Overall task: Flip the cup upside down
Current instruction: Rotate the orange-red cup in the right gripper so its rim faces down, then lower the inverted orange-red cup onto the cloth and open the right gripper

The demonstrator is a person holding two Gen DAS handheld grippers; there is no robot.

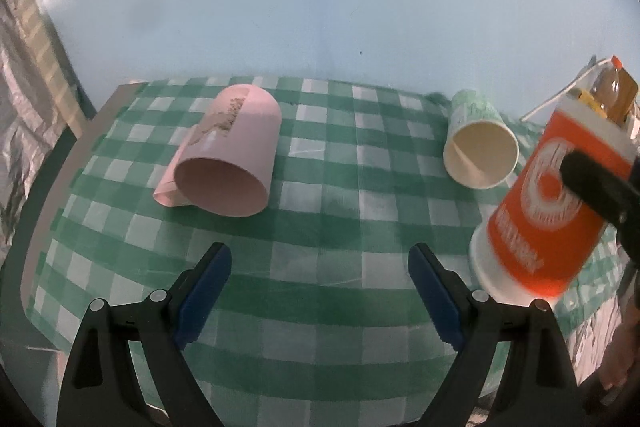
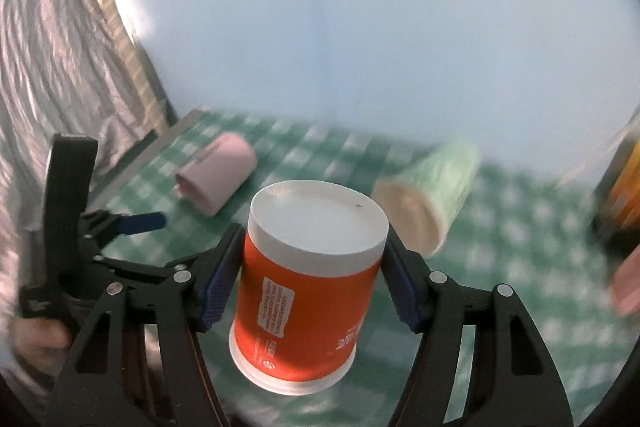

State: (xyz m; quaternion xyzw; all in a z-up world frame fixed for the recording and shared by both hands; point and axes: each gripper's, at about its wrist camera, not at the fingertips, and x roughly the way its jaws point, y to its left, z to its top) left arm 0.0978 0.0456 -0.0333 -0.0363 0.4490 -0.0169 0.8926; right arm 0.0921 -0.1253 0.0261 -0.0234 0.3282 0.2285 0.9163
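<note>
Looking along the left gripper (image 1: 320,291): jaws apart, nothing between them, hovering over the checked cloth (image 1: 320,347). Taking the pink mug (image 1: 226,155) as landmark: it lies on its side, mouth toward the camera; right of it, well apart, a green cup (image 1: 478,143) also lies on its side; further right and nearer, the orange cup (image 1: 540,211) stands tilted, mouth down, white rim at or just above the cloth, contact not clear. A black finger of the right gripper crosses its wall. Right wrist view: right gripper (image 2: 316,279) clamped on the orange cup, pads on opposite sides of the upper wall just under the white base, which faces up. Mug sits far left behind it. Frame blurred. Judgement: thin paper or plastic cup, light, easily crushed, wall fairly slick; hold mid-wall with gentle squeeze, avoid the rim.
</note>
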